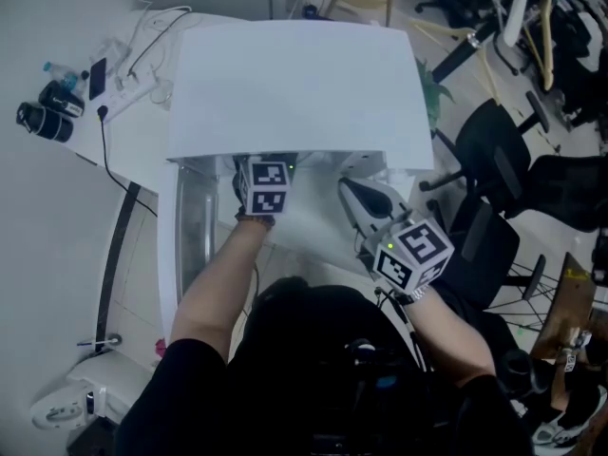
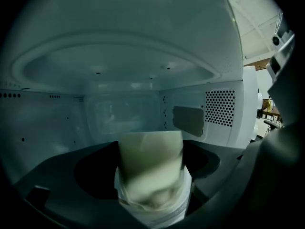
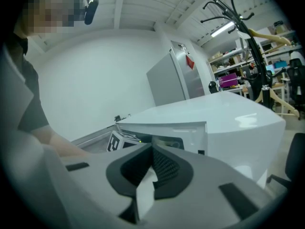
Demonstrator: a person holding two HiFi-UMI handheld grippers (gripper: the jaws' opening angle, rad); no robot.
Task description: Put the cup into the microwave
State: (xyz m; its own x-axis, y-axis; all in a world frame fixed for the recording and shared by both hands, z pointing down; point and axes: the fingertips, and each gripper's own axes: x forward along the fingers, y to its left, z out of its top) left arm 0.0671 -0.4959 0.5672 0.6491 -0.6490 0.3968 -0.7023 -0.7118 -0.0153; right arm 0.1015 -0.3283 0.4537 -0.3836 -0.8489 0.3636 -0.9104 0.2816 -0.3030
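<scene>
— Two grippers; which one has the cup [image 2: 150, 168]?
— Left gripper [image 1: 264, 193]. Its jaws are clamped on the cup's sides, and both are well inside the microwave [image 1: 294, 84], about mid-cavity.
— Is it down on the floor of the cavity yet?
— Cannot tell. The cup's base is out of sight, low in the left gripper view, and the cup looks blurred.
— So what could go wrong?
— Letting go too early, I'd say. If the base is off the floor or tilted, the cup drops and tips. Pulling out with the jaws barely parted could drag it over too.
— And the walls?
— The right wall [image 2: 220, 108], with its vent holes, is near and the ceiling is low. A lift or a swing that way might knock the rim.
— Right gripper [image 1: 366, 202]?
— Closed on nothing, held just outside the opening on the right. It could crowd the left arm's way out.
— Anything else around?
— The door [image 1: 195, 226] stands open on the left. Cables [image 1: 128, 74] lie left of the microwave. Chairs [image 1: 494, 150] stand to the right, well apart from the work.
</scene>
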